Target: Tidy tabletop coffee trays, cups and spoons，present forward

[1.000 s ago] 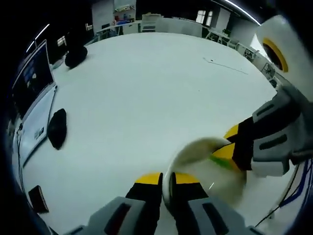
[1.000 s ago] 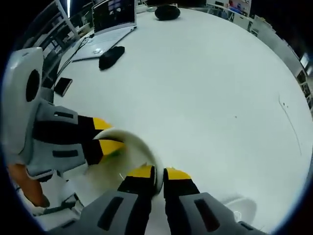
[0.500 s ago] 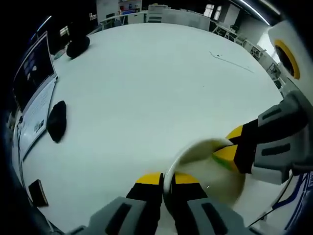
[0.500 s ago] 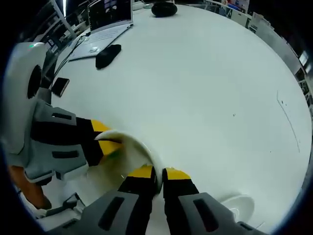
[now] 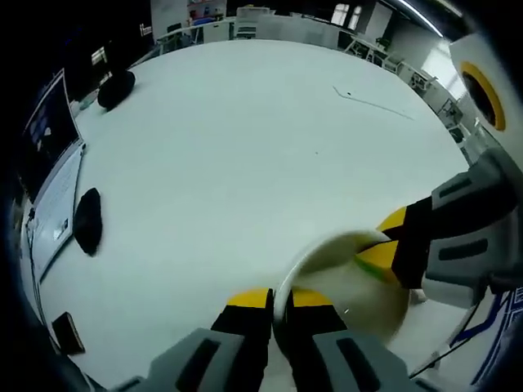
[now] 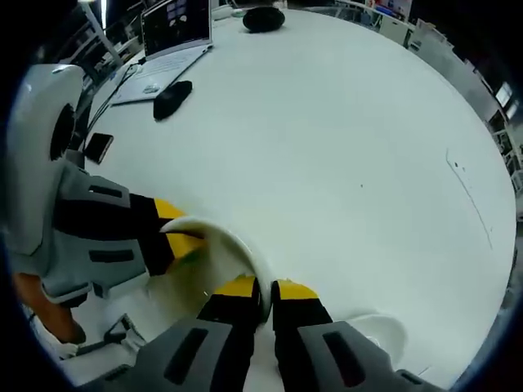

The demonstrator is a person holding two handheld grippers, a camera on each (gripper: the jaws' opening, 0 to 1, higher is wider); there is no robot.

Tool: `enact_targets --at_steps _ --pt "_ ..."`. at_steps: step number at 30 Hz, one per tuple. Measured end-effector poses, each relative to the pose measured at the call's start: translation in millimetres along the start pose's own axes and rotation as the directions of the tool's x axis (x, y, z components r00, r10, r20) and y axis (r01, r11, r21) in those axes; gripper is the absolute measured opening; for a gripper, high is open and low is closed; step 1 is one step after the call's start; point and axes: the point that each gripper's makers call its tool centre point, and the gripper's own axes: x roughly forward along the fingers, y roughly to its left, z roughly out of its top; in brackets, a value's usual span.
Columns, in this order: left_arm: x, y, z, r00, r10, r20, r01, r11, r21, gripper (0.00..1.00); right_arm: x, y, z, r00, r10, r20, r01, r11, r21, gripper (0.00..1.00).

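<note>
Both pairs of jaws are clamped on the rim of one white tray: in the left gripper view the left gripper [image 5: 272, 304] pinches the near edge of the tray [image 5: 347, 273], while the right gripper [image 5: 384, 245] bites the far edge from the right; in the right gripper view the right gripper [image 6: 261, 291] grips the rim of the tray [image 6: 225, 245] and the left gripper [image 6: 176, 233] holds the opposite side. The tray seems lifted and tilted above the white desk [image 5: 245, 147], carried by two hands. The step in hand looks like carrying the tray to its forward place; the next move calls for levelling it, lowering it onto bare desk ahead, and releasing both grips together so it does not tip. A second white dish [image 6: 377, 333] lies on the desk just right of the right jaws. Farther out are a laptop [image 6: 167, 37], a black mouse [image 6: 172, 98], a phone [image 6: 98, 147] and a dark lump [image 6: 263, 18] at the far edge. Against the earlier frames, the grips are unchanged, but the laptop and mouse sit nearer the left edge in the left gripper view, so the cameras have shifted with the carry.
</note>
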Motion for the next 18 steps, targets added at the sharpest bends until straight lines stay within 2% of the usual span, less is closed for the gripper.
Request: enact_targets --at_steps 4,5,12,18 --pt "-3.8 -17.2 1.9 1.0 -0.013 -0.006 0.013 0.999 0.029 0.09 -9.9 -10.2 -8.7 1.0 -0.002 0.001 0.002 1.0 0.02 0.07" --pt "-3.8 -21.7 8.2 1.0 -0.015 -0.008 0.015 0.999 0.042 0.09 -14.1 -13.1 -13.3 1.0 -0.005 0.002 0.005 1.0 0.024 0.07" --pt "-7.5 -55.7 17.5 1.0 -0.025 0.002 0.024 0.995 0.101 0.09 -35.9 -38.2 -32.4 0.999 -0.04 0.006 0.039 0.998 0.058 0.07" --pt "-8.0 -82.0 22.9 0.999 -0.041 0.0 0.04 0.989 0.141 0.09 -52.0 -53.7 -60.5 0.998 -0.057 0.003 0.056 0.994 0.093 0.07"
